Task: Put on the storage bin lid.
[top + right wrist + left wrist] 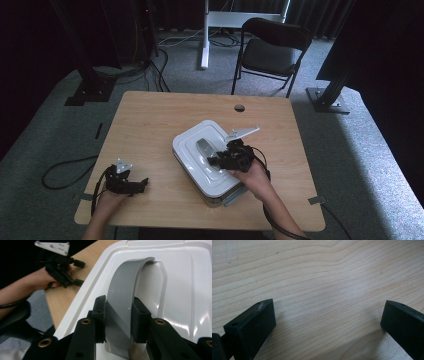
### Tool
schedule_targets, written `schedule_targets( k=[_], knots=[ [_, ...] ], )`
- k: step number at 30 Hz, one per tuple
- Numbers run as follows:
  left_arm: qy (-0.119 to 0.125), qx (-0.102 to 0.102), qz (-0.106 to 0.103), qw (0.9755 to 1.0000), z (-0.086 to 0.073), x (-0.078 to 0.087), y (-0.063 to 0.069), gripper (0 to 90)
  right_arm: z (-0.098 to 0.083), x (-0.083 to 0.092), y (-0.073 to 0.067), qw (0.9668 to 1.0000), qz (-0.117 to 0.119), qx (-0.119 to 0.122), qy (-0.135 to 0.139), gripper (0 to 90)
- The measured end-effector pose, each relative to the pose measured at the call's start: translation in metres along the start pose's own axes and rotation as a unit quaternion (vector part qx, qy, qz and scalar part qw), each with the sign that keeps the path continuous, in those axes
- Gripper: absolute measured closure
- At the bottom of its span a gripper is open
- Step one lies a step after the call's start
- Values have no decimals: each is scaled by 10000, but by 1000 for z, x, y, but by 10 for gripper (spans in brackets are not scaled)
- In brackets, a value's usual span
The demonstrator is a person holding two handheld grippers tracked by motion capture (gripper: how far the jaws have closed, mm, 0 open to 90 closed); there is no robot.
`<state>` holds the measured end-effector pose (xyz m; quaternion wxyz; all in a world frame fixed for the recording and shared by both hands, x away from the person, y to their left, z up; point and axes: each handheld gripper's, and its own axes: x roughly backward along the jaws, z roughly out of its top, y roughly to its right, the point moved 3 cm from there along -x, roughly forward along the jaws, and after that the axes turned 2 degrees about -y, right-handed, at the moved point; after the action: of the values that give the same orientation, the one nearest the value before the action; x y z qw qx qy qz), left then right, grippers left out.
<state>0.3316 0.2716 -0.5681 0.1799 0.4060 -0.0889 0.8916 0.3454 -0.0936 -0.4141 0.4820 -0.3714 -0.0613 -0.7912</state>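
A recording lab or studio – black curtains point(320, 15), metal rig posts point(332, 85) bolted to grey carpet point(360, 150), loose cables point(150, 65), one folding chair point(270, 50) behind a bare wooden tabletop point(150, 130)

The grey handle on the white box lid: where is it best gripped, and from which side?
Grip the grey handle across its flat sides near the base, coming from the person's side of the white box. It arches up off the lid, leaving room for jaws; the right gripper already clamps it that way.
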Motion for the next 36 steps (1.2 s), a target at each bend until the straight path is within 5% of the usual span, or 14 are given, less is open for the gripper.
schedule_targets(
  k=[30, 36],
  knots=[
    [13, 7, 7, 10000, 0, 0, 0, 1, -16, -5, 5, 9997, 194, -64, -113, 692],
    [16, 8, 15, 10000, 0, 0, 0, 1, -19, -7, 11, 9986, 494, -179, -69, 699]
  ],
)
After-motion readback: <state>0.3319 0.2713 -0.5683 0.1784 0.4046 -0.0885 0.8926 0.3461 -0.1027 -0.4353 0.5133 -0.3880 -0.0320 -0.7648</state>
